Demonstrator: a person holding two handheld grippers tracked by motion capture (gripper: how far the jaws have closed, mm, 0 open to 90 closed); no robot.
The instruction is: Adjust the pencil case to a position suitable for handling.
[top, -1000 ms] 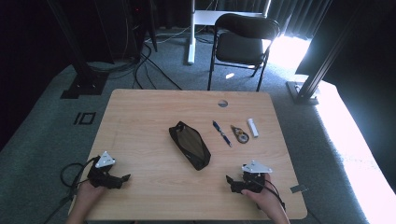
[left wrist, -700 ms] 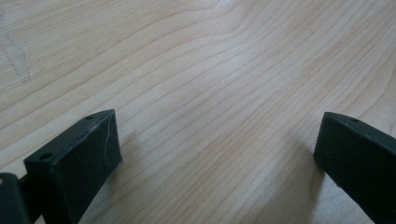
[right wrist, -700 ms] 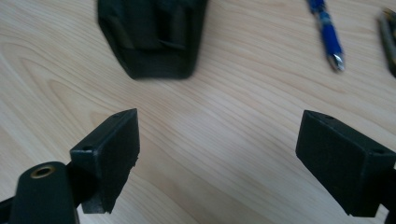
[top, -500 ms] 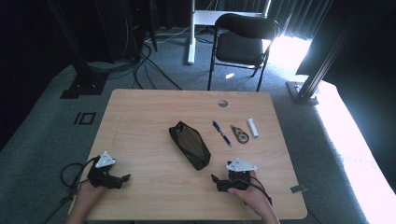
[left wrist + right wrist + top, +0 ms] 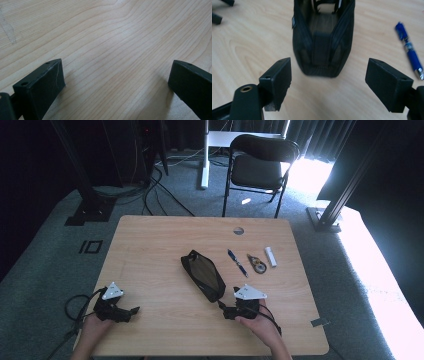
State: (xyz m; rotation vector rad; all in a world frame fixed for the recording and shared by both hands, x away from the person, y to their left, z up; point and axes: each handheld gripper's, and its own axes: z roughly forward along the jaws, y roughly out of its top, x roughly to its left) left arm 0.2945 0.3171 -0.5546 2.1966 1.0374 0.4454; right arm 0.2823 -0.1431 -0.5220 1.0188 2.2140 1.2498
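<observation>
Right gripper (image 5: 231,310) has advanced left to the near end of the black mesh pouch (image 5: 202,274), jaws spread, gripping nothing. Left gripper (image 5: 131,312) unmoved, jaws spread.

A black mesh pouch (image 5: 202,275), a blue pen (image 5: 237,262), a tape dispenser (image 5: 258,264) and a white tube (image 5: 270,256) are carried by the wooden surface (image 5: 150,245).

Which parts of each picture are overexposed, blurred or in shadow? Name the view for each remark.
High view: sunlight blows out the floor at right, and the left background is nearly black. Right gripper view: the blue pen is soft, and the black mesh pouch looks blurred. Left gripper view: faint shadows beside the jaws on the table.
</observation>
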